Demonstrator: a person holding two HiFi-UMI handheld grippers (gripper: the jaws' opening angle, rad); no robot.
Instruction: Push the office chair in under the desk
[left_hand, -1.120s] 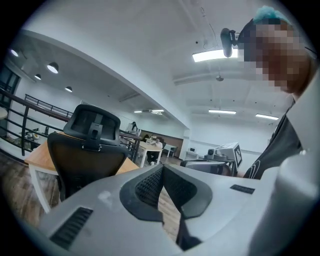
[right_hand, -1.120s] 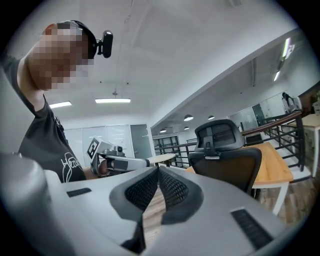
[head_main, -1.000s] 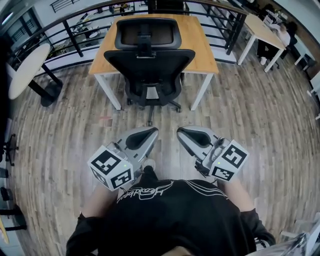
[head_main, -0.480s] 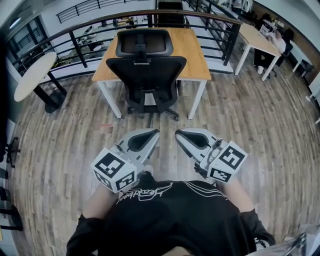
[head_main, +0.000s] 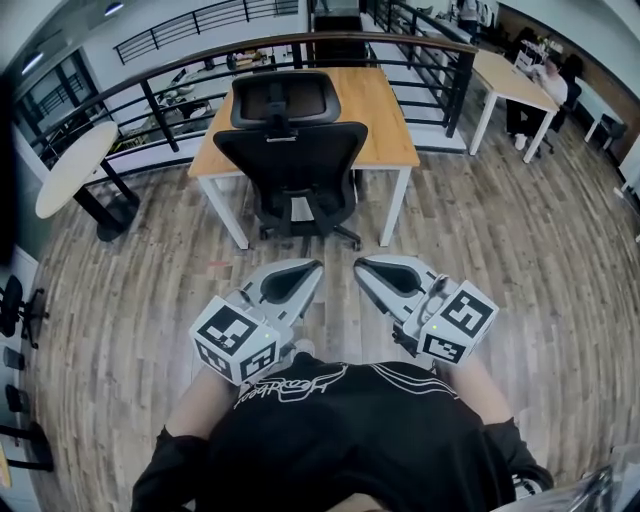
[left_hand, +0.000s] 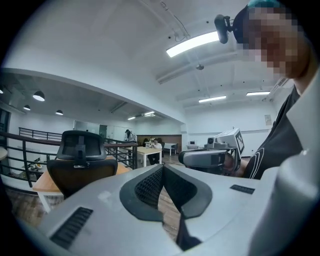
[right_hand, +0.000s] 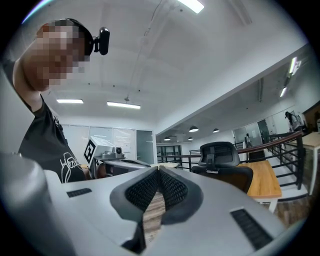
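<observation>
Left tool (head_main: 312, 268) was pinched fully shut with nothing in it, held low in front of the person. Straight ahead and well apart stood the one office chair (head_main: 290, 150), backrest facing the tools, seat at the front edge of the single wooden counter (head_main: 388, 120), apparently not fully tucked in. Right tool (head_main: 362, 265) had its jaws together too, empty, just beside its twin. Two tools, one chair. The chair sat slightly left of centre, so the left tool looked marginally nearer.

The worktop (head_main: 385, 110) is smooth light wood; the chair (head_main: 290, 150) looks matt black; the floor (head_main: 130, 300) is grained wooden planks.
</observation>
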